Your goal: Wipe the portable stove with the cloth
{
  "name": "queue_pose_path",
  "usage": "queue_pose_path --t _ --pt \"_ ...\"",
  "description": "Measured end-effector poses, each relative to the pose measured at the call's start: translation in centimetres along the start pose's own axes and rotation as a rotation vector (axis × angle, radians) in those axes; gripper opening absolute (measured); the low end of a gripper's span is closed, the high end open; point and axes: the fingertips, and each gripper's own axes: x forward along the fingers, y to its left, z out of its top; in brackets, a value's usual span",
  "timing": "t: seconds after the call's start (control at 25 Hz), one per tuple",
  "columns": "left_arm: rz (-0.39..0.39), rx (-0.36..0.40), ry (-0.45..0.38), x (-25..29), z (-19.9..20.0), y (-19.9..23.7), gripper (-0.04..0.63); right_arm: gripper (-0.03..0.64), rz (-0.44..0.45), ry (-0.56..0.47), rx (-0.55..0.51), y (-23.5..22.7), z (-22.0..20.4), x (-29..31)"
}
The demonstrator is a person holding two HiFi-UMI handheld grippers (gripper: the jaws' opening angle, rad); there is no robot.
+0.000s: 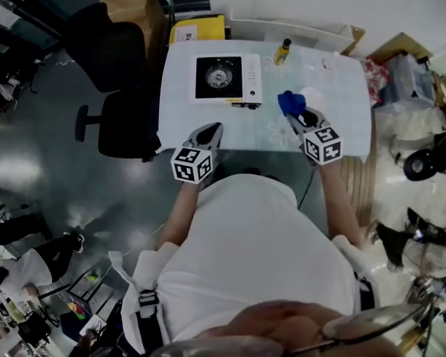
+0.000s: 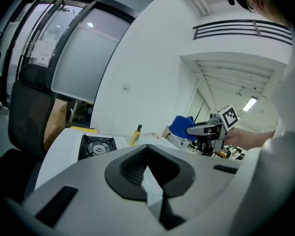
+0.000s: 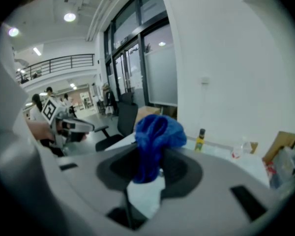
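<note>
The portable stove [image 1: 224, 79], white with a black burner, sits at the back left of the white table [image 1: 342, 103]. It also shows in the left gripper view as the stove [image 2: 96, 145]. My right gripper [image 1: 301, 117] is shut on a bunched blue cloth [image 1: 288, 101], held above the table to the right of the stove. The cloth [image 3: 155, 136] sticks up between that gripper's [image 3: 150, 168] jaws. My left gripper [image 1: 208, 132] hovers at the table's front edge, below the stove, jaws together and holding nothing; seen close, the left gripper [image 2: 148, 149] has its tips meeting.
A yellow bottle [image 1: 282, 50] stands behind the stove to its right, with a clear plastic item [image 1: 328, 62] further right. A black office chair [image 1: 123, 117] stands left of the table. A cardboard box [image 1: 134, 6] and yellow box [image 1: 197, 30] lie behind; clutter crowds the right floor.
</note>
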Motion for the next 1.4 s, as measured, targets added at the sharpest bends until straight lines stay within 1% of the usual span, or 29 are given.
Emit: queue_pose_path --t 0.12,0.24,0.48,0.64,1.4 --pt "0.001 -0.002 -0.008 -0.2 0.1 -0.2 0.031 0.129 0.017 -0.019 0.024 0.2 -0.7 -0.1" --pt "-0.001 -0.022 -0.011 -0.2 -0.1 -0.1 0.031 0.129 0.034 -0.036 0.059 0.7 -1.5 -0.2" --pt "0.003 -0.009 -0.025 -0.6 0.6 -0.1 0.031 0.129 0.038 -0.085 0.027 2.0 -1.1 -0.9" --pt "0.001 -0.002 -0.027 -0.6 1.0 0.0 0.031 0.129 0.041 -0.100 0.030 2.6 -0.7 -0.8" --pt "-0.013 0.003 -0.023 -0.6 1.4 0.8 0.032 0.129 0.028 -0.115 0.060 3.1 0.0 -0.8"
